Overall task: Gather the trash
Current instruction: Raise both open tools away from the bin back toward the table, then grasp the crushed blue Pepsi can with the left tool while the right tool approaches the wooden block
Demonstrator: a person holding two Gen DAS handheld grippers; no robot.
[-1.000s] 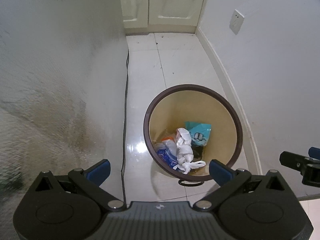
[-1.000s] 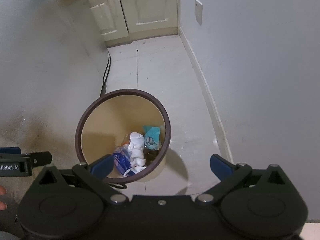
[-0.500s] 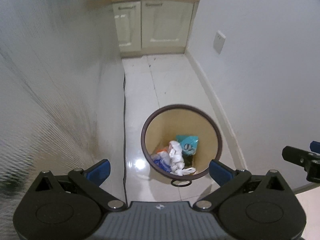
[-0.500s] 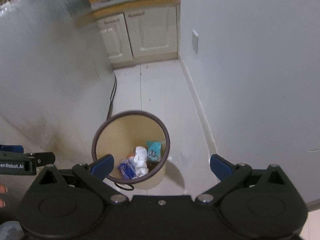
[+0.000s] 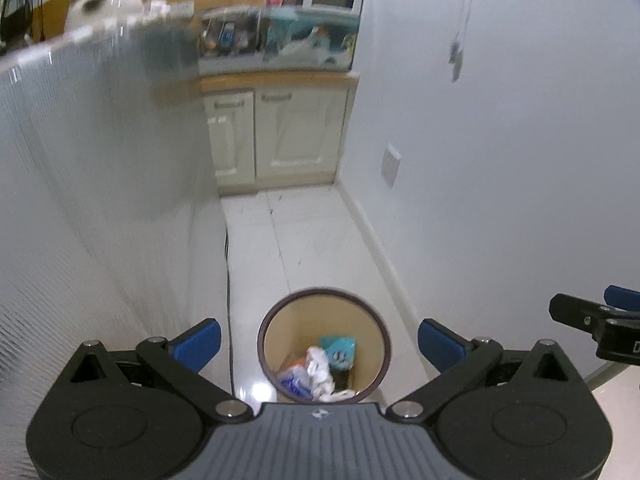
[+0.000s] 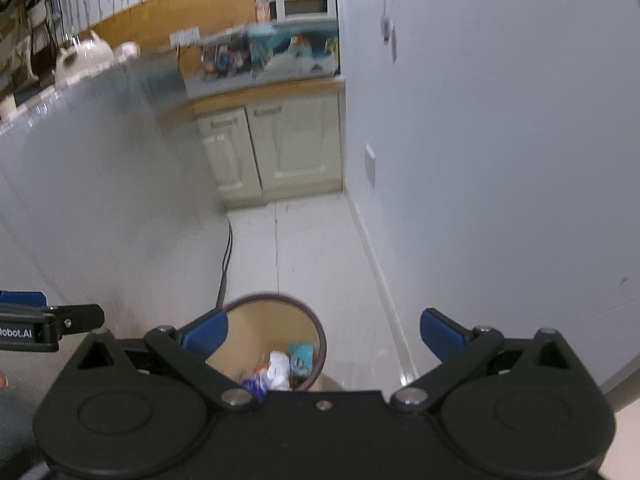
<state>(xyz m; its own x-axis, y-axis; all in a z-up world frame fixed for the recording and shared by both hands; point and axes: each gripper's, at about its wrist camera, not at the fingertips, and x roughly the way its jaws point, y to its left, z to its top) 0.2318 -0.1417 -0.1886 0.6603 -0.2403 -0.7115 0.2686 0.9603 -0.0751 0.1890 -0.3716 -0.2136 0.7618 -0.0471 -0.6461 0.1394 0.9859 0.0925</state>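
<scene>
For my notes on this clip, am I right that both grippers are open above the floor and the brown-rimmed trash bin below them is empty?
Not quite: the trash bin is not empty. The left wrist view shows a white crumpled bag, a teal wrapper and a blue packet inside. The rest holds: the left gripper and right gripper are both open.

the gripper body hides the near rim of the bin (image 6: 280, 308); clutter on the far counter (image 5: 276, 42) is blurred.
</scene>
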